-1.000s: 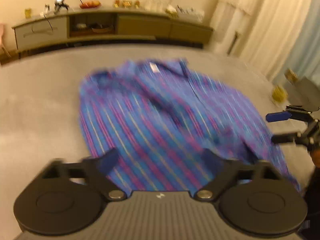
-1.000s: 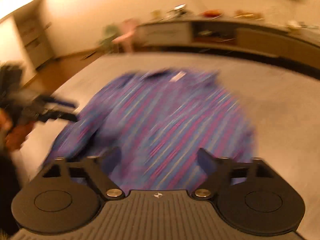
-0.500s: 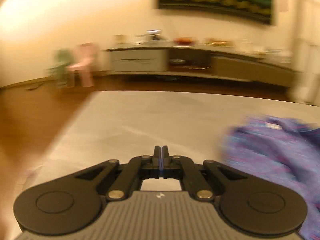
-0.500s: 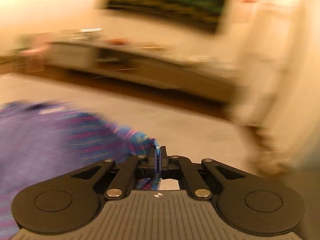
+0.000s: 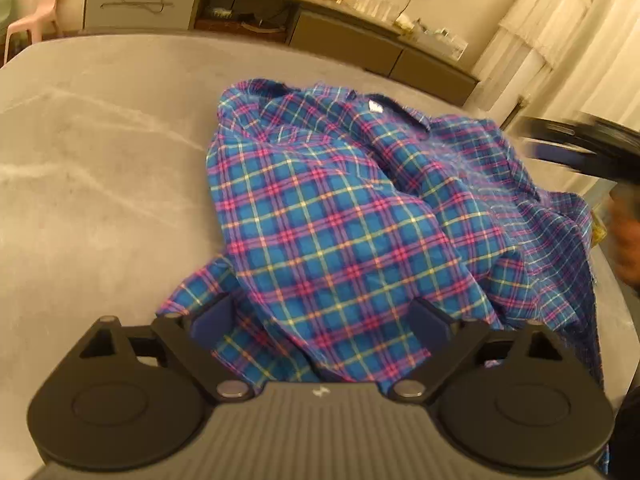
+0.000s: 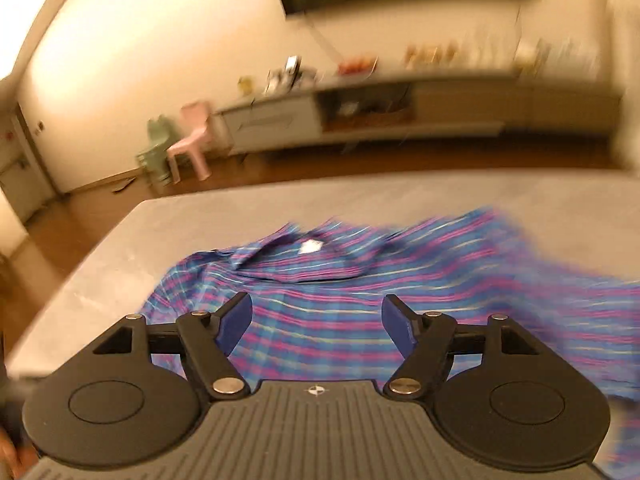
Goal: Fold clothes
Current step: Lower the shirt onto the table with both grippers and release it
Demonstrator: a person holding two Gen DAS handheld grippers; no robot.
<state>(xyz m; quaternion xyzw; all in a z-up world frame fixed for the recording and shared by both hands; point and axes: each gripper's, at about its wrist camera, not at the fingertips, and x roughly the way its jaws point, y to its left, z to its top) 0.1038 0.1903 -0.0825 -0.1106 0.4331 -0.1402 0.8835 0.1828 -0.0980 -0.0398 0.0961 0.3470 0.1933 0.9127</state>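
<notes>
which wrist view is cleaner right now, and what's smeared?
Left wrist view: mostly sharp, the plaid shirt checks crisp, only the right claw at the frame's right edge streaked. Right wrist view: motion blur, the shirt's checks smeared into stripes, the sideboard soft, though its own open claw stays sharp. Both: warm orange cast and fisheye bowing.
</notes>
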